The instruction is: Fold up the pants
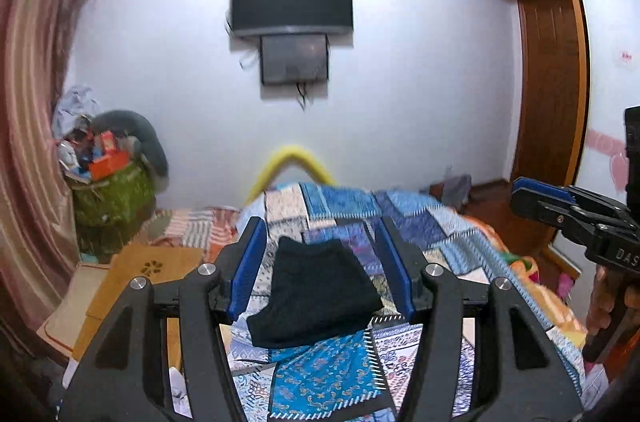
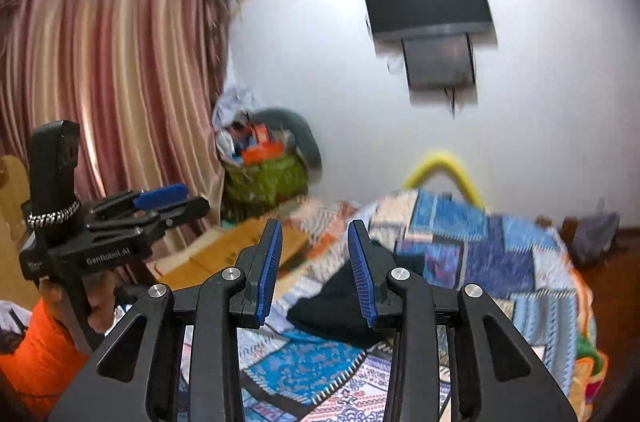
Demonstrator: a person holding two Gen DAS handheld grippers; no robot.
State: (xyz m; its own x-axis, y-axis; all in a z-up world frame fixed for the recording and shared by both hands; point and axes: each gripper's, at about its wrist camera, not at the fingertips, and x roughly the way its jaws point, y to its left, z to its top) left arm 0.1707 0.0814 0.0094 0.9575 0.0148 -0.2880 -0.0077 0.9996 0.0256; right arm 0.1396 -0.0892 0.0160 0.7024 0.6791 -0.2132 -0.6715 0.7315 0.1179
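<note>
The pants point(image 1: 316, 296), black and folded into a compact bundle, are found lying on the patchwork bedspread point(image 1: 340, 378) in blue and white, near the bed's middle; in the right wrist view the same bundle point(image 2: 340, 306) is partly hidden behind a blue pad. The left gripper point(image 1: 320, 266) is held above the bed with its jaws spread wide, the bundle being framed between the blue pads point(image 1: 248, 270) without contact, and nothing is gripped. The right gripper point(image 2: 314, 270) is likewise raised clear of the bed, its jaws parted to a moderate gap and nothing held between them. From the left wrist view the right gripper point(image 1: 528, 196) is seen at the right edge, well apart from the pants; its fingers appear close together from that angle, but the opening cannot be judged there. From the right wrist view the left gripper point(image 2: 176, 200) is seen at the left, held by a hand point(image 2: 96, 306) in an orange sleeve point(image 2: 40, 354). A dark television point(image 1: 292, 0) is mounted on the white wall, a striped curtain point(image 2: 112, 82) hangs at the left, and a green basket point(image 1: 112, 198) heaped with items stands beside it. The right wrist view is noted as blurred.
</note>
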